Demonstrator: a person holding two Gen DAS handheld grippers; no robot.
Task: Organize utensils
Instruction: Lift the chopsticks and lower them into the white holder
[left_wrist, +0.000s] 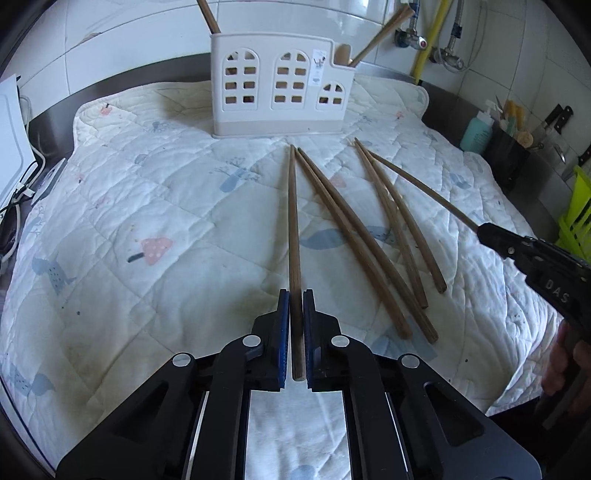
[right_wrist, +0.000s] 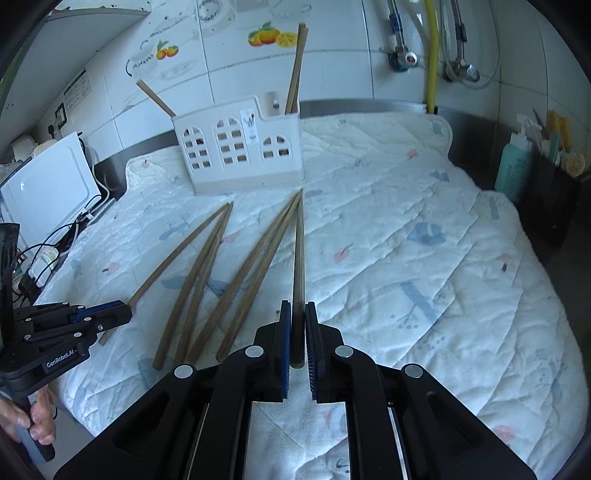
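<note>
Both grippers clamp one brown wooden chopstick each, left gripper (left_wrist: 295, 295) and right gripper (right_wrist: 297, 306), near the counter's front edge; lifting level suits dropping them into the white windowed holder (left_wrist: 279, 88) at the back.

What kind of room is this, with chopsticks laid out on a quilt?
Most likely a home kitchen counter. Tiled wall with water valves and a yellow pipe, knives in a black holder beside a soap bottle, and a white utensil caddy on the quilted mat.

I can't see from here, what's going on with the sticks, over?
Left gripper shut on one chopstick. Right gripper shut on another. Four loose on the quilt. Path to holder clear.
</note>
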